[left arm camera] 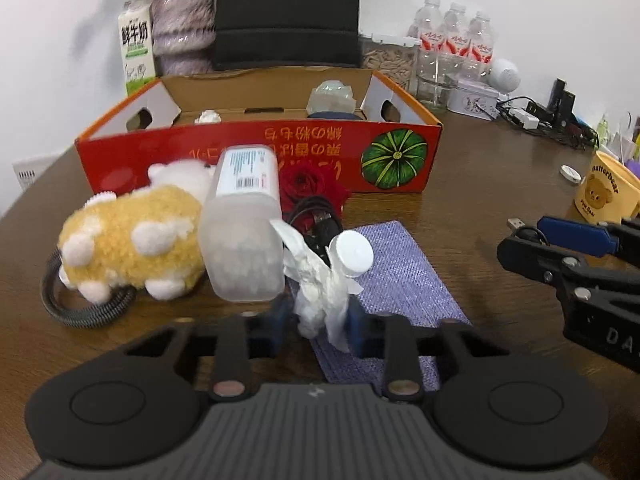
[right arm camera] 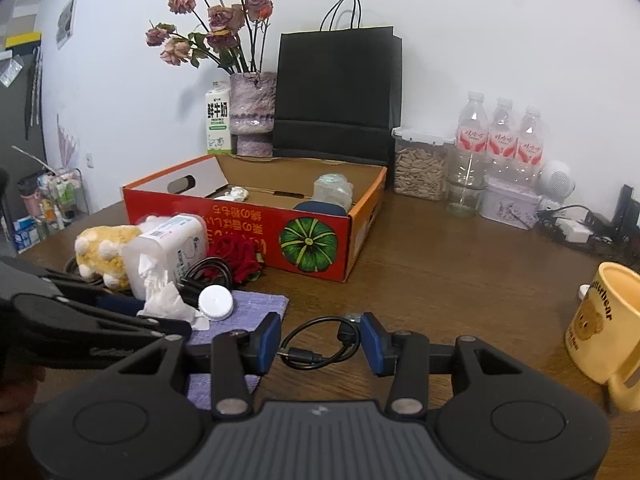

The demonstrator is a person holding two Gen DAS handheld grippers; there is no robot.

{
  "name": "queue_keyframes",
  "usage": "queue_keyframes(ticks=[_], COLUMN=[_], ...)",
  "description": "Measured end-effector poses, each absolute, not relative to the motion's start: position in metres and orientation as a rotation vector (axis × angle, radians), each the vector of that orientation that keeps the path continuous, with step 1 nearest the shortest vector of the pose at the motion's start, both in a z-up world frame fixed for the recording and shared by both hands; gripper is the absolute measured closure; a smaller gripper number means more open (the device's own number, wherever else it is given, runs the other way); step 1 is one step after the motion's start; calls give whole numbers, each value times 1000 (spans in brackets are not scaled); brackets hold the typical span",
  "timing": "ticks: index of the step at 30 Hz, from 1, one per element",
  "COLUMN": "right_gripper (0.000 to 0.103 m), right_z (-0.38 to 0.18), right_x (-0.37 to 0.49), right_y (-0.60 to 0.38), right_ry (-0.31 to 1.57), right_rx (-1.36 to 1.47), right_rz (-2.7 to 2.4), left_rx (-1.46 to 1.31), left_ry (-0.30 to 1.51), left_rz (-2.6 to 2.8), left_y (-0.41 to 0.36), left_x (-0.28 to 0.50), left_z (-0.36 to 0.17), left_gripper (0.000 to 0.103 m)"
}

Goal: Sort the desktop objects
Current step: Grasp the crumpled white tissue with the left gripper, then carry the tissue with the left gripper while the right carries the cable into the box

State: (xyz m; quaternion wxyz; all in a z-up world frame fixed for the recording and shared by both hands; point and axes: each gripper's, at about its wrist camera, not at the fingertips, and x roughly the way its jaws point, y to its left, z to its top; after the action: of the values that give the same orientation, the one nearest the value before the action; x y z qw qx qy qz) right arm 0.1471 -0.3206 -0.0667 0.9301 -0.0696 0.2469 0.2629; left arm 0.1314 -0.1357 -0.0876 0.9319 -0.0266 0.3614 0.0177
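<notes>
Left claw at lower centre, clamped on crumpled tissue over purple mat. Right claw pinching coiled black cable. Red box mid-frame: pale jar, possibly tissue, inside.

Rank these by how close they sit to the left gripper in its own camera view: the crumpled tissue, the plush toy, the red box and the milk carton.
1. Crumpled tissue: pinched between the left gripper pads.
2. Plush toy: left, on the table.
3. Red box: behind the toy, centre.
4. Milk carton: far left, by the wall.
</notes>
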Motion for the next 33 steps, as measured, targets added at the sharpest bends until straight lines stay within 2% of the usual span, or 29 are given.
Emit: queue_keyframes(ticks=[1, 4, 10, 15, 19, 21, 23, 25, 33], right_gripper=[61, 67, 67, 64, 52, 51, 52, 69, 73], right_z=[-67, -67, -69, -79, -90, -94, -96, -97, -91], right_x=[146, 142, 141, 150, 152, 149, 149, 149, 146], right_y=[-322, -323, -323, -321, -320, -320, -321, -322, -323], right_ry=[504, 496, 497, 576, 650, 663, 669, 669, 656], right_rx=[-138, -128, -124, -130, -155, -173, -171, -158, -137], right_rz=[543, 554, 560, 526, 496, 484, 480, 488, 496], left_rx=[-60, -68, -49, -37, -40, -39, -40, -43, -48], left_ry=[737, 729, 714, 708, 712, 714, 715, 715, 707], left_rz=[36, 34, 31, 15, 6, -2, -14, -24, -48], left_y=[-135, -135, -137, -137, -134, -132, -132, -132, -130], left_x=[130, 128, 122, 119, 115, 112, 111, 109, 106], left_z=[-87, -86, -81, -79, -78, -78, -79, -79, -78], left_gripper=[84, 88, 89, 89, 90, 90, 90, 89, 90])
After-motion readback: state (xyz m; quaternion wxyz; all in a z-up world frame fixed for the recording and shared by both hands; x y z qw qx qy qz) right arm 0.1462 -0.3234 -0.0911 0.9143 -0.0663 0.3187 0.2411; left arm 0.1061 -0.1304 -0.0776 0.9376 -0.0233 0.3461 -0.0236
